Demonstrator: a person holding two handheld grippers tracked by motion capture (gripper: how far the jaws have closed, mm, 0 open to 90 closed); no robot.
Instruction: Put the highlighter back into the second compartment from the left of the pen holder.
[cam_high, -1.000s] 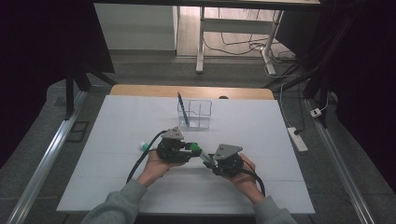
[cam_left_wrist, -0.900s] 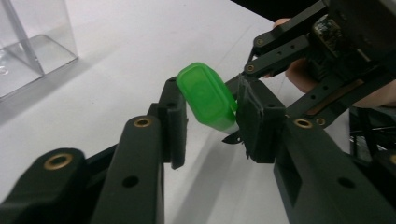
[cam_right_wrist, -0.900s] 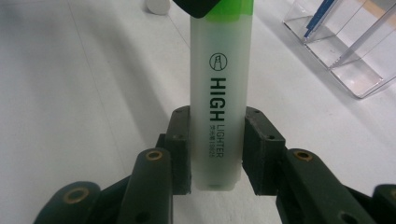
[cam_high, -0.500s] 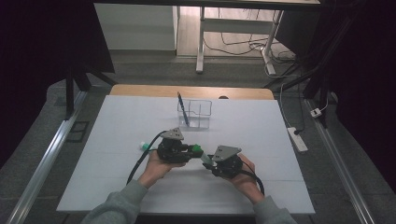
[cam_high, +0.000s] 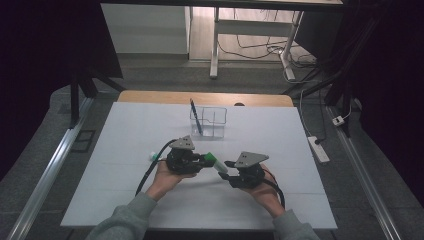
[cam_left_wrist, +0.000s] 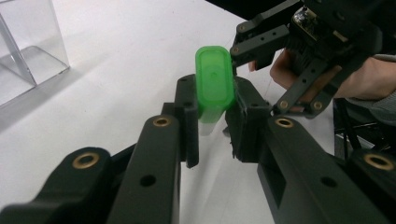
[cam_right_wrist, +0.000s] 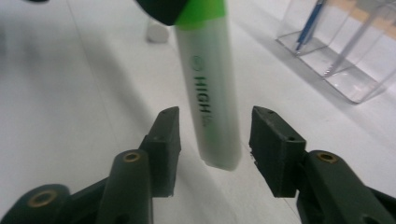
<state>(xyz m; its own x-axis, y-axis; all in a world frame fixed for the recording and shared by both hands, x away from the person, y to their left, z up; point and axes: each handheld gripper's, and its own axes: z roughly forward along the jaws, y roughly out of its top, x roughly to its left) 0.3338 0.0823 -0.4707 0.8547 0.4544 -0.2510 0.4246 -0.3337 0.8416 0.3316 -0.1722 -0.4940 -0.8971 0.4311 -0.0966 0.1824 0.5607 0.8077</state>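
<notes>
Left gripper (cam_left_wrist: 212, 116) was clamped on the green-capped end of a pale plastic highlighter w/ green cap (cam_left_wrist: 214, 79), both pads pressed flat against it; jaws had just been closing, w/ the highlighter between them. Highlighter was held just above the white desk (cam_high: 125, 135), near its front middle, bridging the gap betw. the two grippers (cam_high: 216, 162). Right gripper (cam_right_wrist: 212, 135) stood partly open: its jaws had just been opening, and the highlighter's pale barrel (cam_right_wrist: 210, 93), printed "HIGH…", lay betw. the pads w/ a gap on each side, touching neither. A clear plastic compartmented holder (cam_high: 209, 122) stood farther back on the desk, well apart, w/ a blue pen (cam_high: 195, 116) leaning in its left compartment. A small white cap-like object (cam_high: 151, 155) lay on the desk just left of the left gripper.
</notes>
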